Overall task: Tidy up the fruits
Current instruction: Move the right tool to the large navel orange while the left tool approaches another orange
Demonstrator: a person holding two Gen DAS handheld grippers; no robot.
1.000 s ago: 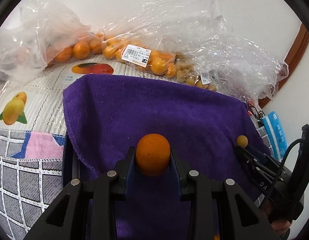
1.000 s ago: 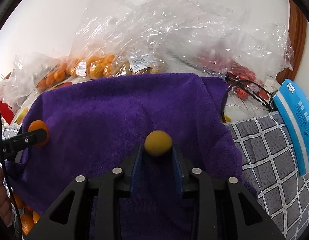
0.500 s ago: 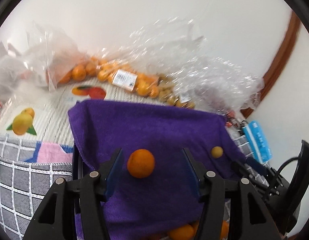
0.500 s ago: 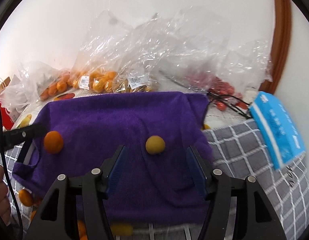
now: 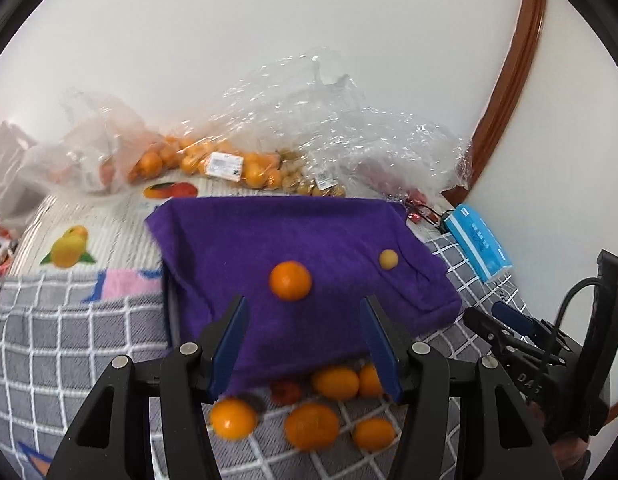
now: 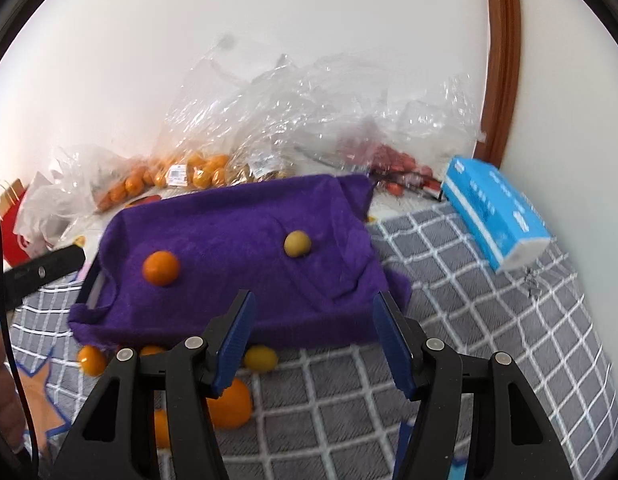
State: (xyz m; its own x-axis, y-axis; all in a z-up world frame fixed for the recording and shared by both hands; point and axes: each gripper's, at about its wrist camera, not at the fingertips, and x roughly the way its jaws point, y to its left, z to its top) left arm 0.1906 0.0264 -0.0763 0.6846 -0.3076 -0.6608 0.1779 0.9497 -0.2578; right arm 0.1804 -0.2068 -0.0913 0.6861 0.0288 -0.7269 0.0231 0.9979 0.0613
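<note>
Since the frame one second ago, both grippers have been drawn back and opened: the orange (image 5: 289, 281) is no longer held by the left gripper (image 5: 303, 344), and the small yellow fruit (image 6: 297, 243) is no longer held by the right gripper (image 6: 313, 338). Both sets of jaws are now spread wide and nothing is between them.

The two released fruits are placed on the purple towel (image 5: 317, 236), which is laid over a tray; only a dark edge of the tray (image 6: 93, 280) is seen at the left side. The orange and the yellow fruit lie well apart on the cloth.

Against the wall, clear plastic bags (image 5: 309, 120) are piled. In one bag many oranges are kept, in another small yellowish fruits, and in another red fruits; their number cannot be counted. A blue tissue pack (image 6: 495, 220) is lying on the checked grey cloth (image 6: 489, 320).

In front of the towel, loose fruits (image 5: 309, 424) are scattered on the checked cloth. In the left view five orange ones and one darker red one are counted; some are partly hidden by the fingers.
</note>
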